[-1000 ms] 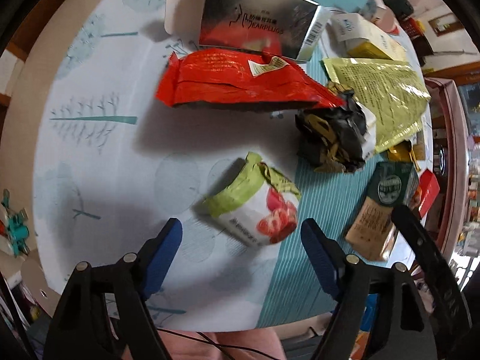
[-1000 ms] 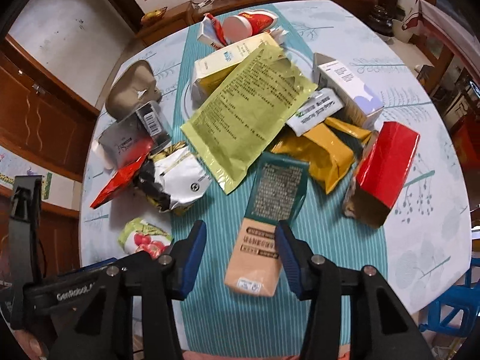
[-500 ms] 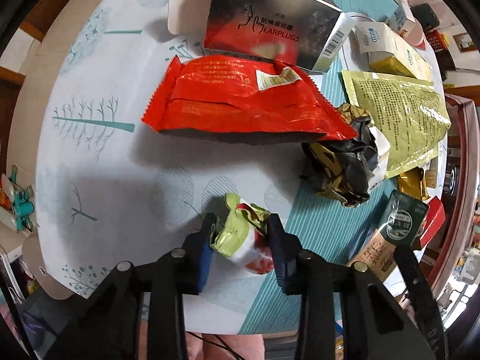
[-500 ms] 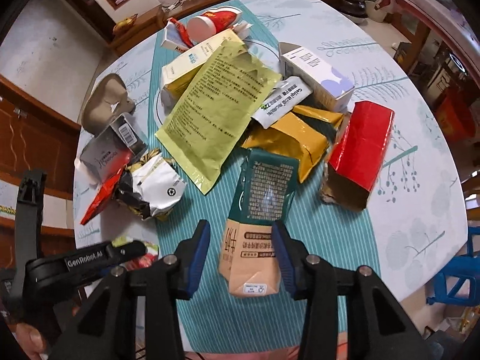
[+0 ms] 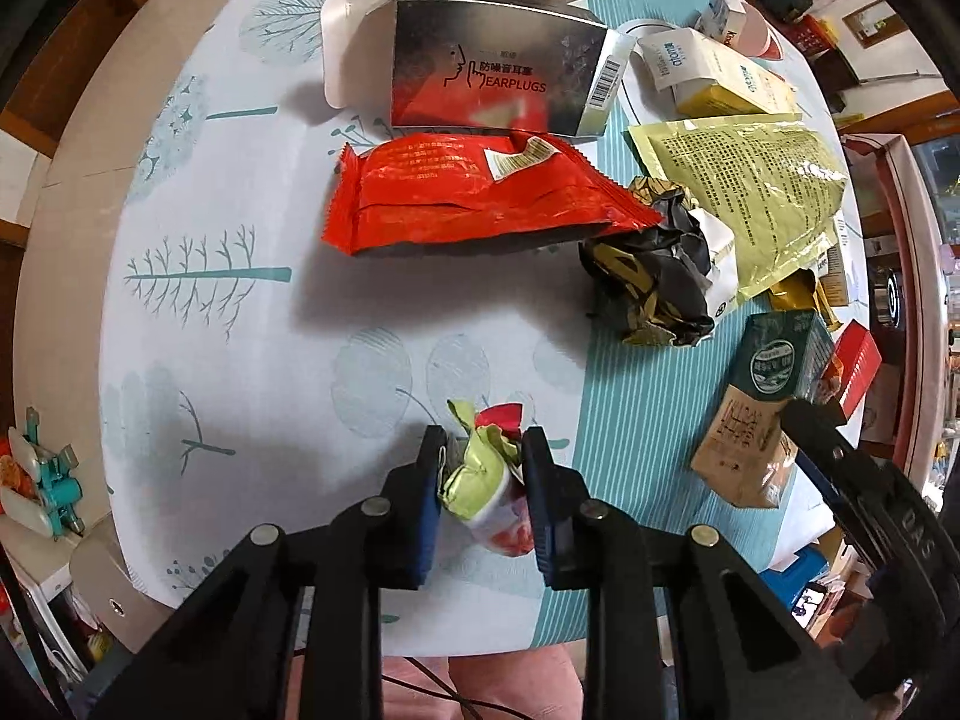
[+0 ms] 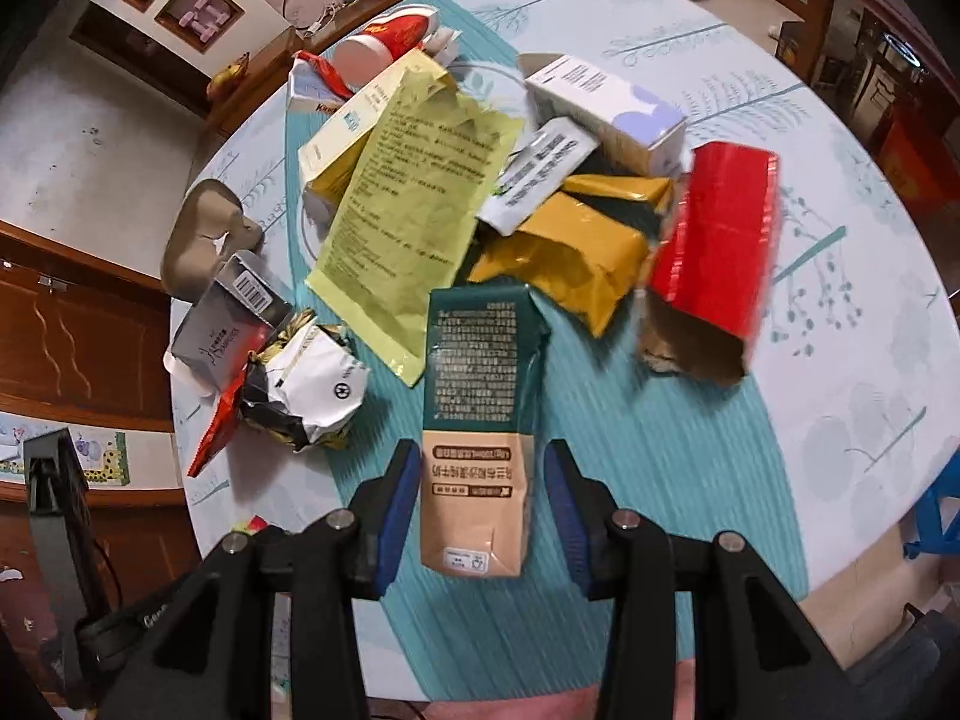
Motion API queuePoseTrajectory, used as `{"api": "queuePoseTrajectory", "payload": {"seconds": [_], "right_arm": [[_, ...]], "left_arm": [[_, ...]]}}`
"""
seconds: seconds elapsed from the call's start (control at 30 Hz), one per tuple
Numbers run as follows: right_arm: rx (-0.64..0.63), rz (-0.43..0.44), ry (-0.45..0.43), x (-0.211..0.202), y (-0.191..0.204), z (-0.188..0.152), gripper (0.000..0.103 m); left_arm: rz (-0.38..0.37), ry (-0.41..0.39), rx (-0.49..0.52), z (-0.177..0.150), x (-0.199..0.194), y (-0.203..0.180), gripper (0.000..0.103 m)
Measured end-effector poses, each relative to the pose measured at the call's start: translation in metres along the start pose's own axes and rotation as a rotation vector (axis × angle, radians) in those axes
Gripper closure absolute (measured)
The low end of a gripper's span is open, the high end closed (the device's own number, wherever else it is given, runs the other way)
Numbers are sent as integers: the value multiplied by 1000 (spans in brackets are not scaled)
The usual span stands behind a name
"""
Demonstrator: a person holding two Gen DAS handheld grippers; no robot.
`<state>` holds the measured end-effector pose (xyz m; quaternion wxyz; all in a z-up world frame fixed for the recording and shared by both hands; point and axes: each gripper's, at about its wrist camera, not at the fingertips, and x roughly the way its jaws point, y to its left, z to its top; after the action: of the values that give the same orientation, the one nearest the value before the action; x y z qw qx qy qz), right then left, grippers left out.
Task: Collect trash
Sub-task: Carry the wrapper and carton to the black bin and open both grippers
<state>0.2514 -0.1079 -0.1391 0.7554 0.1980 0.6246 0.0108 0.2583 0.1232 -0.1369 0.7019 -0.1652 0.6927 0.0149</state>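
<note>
My left gripper [image 5: 483,462] is shut on a crumpled green, white and red snack wrapper [image 5: 489,477], held above the table's near edge. My right gripper [image 6: 477,480] is open, its fingers on either side of the tan lower end of a green and tan pouch [image 6: 477,420], which lies on the teal striped cloth; I cannot tell if the pads touch it. The same pouch shows in the left wrist view [image 5: 759,414].
Round table [image 6: 840,360] with piled trash: red wrapper [image 5: 474,198], silver earplugs box [image 5: 498,84], crumpled black and white bag [image 6: 306,384], yellow-green pouch [image 6: 408,192], mustard bag [image 6: 570,252], red box [image 6: 714,252], white boxes [image 6: 606,102]. Table edge is close below both grippers.
My left gripper closed on the snack wrapper, crumpled it and lifted it back toward the table edge. My right gripper moved forward until it straddled the green and tan pouch.
</note>
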Motion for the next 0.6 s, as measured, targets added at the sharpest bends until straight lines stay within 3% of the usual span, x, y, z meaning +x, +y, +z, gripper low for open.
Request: {"api": "queuePoseTrajectory", "payload": {"seconds": [0.03, 0.3, 0.6], "right_arm": [[-4, -3, -1, 2, 2, 0, 60], [-38, -25, 21, 18, 10, -4, 62], [-115, 117, 2, -39, -2, -37, 62]], "left_arm": [[-4, -6, 4, -15, 0, 6, 80], [16, -96, 72, -38, -25, 11, 80], [54, -257, 127, -87, -80, -3, 80]]}}
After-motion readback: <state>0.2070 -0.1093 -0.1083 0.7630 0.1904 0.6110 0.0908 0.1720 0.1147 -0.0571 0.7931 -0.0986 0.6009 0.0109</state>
